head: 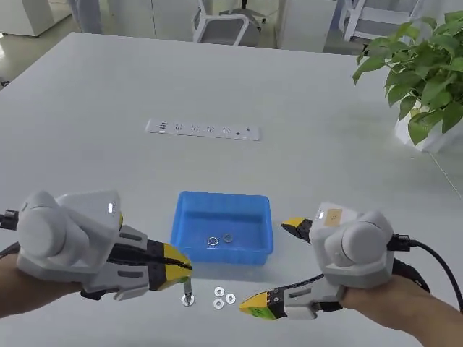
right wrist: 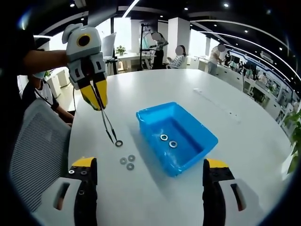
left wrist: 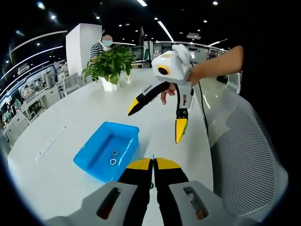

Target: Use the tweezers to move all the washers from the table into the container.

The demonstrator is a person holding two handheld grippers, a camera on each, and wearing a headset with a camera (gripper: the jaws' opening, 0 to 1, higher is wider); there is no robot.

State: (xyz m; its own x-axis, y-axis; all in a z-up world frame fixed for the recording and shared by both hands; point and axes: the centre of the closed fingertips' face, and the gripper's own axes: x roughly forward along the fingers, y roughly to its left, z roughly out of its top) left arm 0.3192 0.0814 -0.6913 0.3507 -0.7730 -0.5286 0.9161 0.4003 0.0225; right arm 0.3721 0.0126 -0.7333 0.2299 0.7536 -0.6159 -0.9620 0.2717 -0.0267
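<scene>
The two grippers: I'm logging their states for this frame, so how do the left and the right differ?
The left gripper is shut on the tweezers; the right gripper stands wide open, holding nothing. The left gripper aims the tweezers down at a washer on the table; the right gripper touches no washer. Both have white bodies and yellow-tipped jaws, and both sit near the blue container.
</scene>
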